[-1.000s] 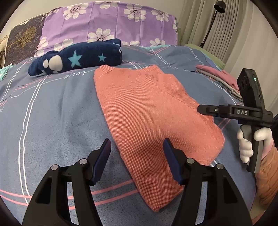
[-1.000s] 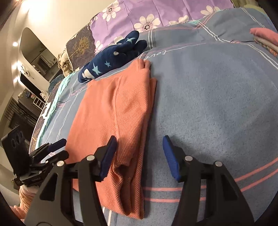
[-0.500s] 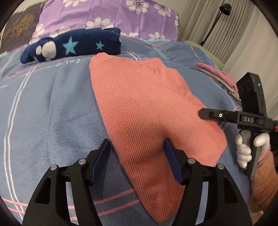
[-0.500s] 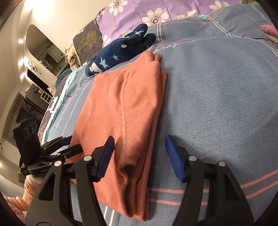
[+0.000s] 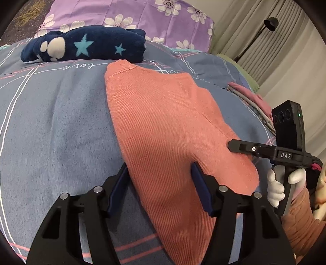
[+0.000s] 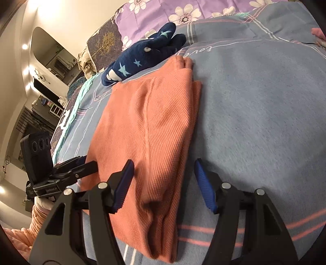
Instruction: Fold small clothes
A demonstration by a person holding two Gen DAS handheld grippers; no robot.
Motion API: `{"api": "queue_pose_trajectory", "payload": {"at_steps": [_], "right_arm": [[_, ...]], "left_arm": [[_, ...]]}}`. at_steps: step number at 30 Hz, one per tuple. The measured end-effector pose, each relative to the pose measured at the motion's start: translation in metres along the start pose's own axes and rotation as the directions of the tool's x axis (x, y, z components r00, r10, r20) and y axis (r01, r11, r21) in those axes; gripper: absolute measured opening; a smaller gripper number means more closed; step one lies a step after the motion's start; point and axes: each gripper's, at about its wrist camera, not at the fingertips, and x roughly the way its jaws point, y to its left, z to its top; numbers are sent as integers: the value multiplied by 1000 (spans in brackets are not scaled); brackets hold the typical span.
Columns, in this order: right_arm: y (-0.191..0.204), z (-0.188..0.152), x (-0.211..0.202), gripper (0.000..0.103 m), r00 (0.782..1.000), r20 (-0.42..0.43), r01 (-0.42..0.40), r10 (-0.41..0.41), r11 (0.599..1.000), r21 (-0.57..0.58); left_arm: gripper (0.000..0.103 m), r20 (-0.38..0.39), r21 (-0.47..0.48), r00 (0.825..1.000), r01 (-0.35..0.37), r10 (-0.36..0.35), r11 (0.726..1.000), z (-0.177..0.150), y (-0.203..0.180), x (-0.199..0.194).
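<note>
A salmon-orange knit garment lies folded lengthwise on the blue bed cover. It also shows in the right wrist view, with stacked layers along its right edge. My left gripper is open, its jaws straddling the garment's near left edge. My right gripper is open, its jaws straddling the garment's near right folded edge. The right gripper shows from the left wrist view, and the left gripper shows from the right wrist view.
A navy star-patterned fleece garment lies folded beyond the orange one, before a purple floral pillow. A stack of folded pink clothes sits at the right. A floor lamp and curtains stand behind.
Both grippers have moved forward and down onto the near end of the orange garment, staying open. The garment has not moved.
</note>
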Motion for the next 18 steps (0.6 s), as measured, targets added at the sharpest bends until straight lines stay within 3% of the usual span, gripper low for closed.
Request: {"api": "queue_pose_trajectory", "payload": {"at_steps": [5,7,13,16,18], "right_arm": [[-1,24,21,62,998,-31,-46,46,999,2],[-1,31,26,53,999,-32,-41,41,999,-3],[7,31,30,36,1000,13,16,-16,999,-30],[21,27,22,23,997,51,69,-66,995,-70],[37,24,10,22,990,102,113,-101,987,-117]], "left_arm": [[57,-8,3,1000,2,-2,1000,15,2,13],[56,-4,-21,1000,10,-10,1000,21,6,18],[43,24,-5,999,-26,26,1000,30,-1,24],[34,51,48,996,-78,75,996,31,-14,15],[31,84,90,992,-105,97,990,32,-24,5]]}}
